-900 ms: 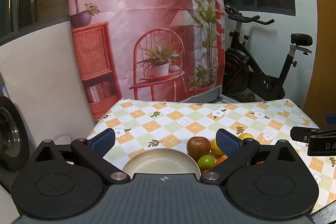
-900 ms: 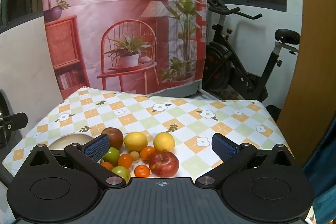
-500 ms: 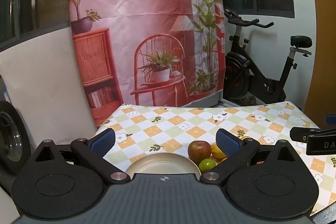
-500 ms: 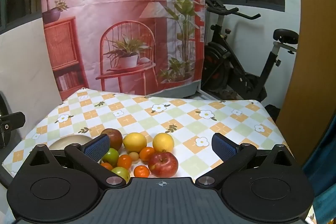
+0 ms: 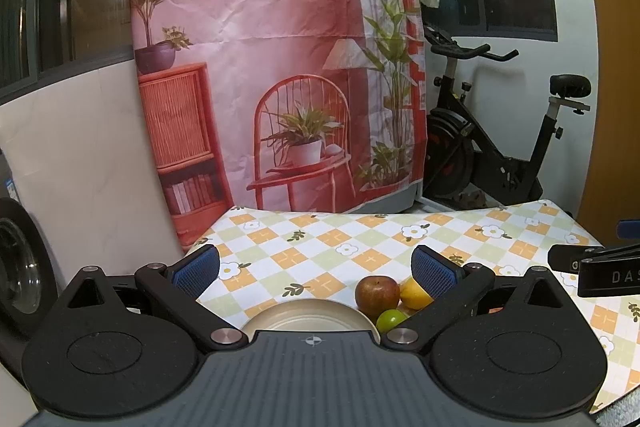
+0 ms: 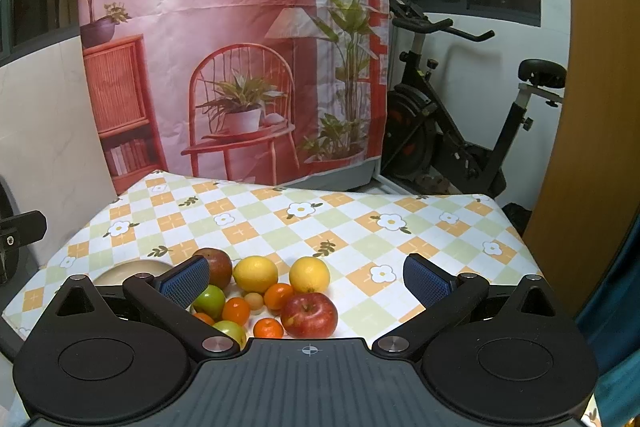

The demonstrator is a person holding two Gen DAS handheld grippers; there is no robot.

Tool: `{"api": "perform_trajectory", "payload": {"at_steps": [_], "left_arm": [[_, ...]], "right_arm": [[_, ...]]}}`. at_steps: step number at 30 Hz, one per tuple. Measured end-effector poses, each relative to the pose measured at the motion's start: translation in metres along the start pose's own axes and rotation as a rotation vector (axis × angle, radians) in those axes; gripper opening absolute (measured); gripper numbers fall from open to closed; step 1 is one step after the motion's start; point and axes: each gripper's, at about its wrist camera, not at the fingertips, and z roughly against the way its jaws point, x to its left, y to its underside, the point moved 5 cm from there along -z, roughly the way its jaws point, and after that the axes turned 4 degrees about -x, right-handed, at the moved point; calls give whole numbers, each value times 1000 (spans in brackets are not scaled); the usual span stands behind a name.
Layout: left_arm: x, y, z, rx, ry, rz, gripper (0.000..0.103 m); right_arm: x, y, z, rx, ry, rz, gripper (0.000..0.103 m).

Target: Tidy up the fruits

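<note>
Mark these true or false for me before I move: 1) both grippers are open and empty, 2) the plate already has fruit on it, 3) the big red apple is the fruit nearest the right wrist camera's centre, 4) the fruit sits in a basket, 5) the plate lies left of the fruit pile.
1. True. The left gripper and right gripper both stand open, nothing between the pads.
2. False. The visible part of the plate holds no fruit.
3. True. The red apple lies just ahead of the right gripper's body.
4. False. The fruit lies loose on the checked tablecloth.
5. True. In the right wrist view, the plate sits left of the dark red apple.
</note>
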Motion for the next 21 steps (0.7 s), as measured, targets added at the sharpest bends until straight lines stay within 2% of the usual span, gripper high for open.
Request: {"api": "perform_trajectory", "payload": {"at_steps": [21], "left_arm": [[0, 0, 1, 1, 2, 0, 103]], "right_arm": [[-1, 0, 1, -6, 2, 2, 103]]}}
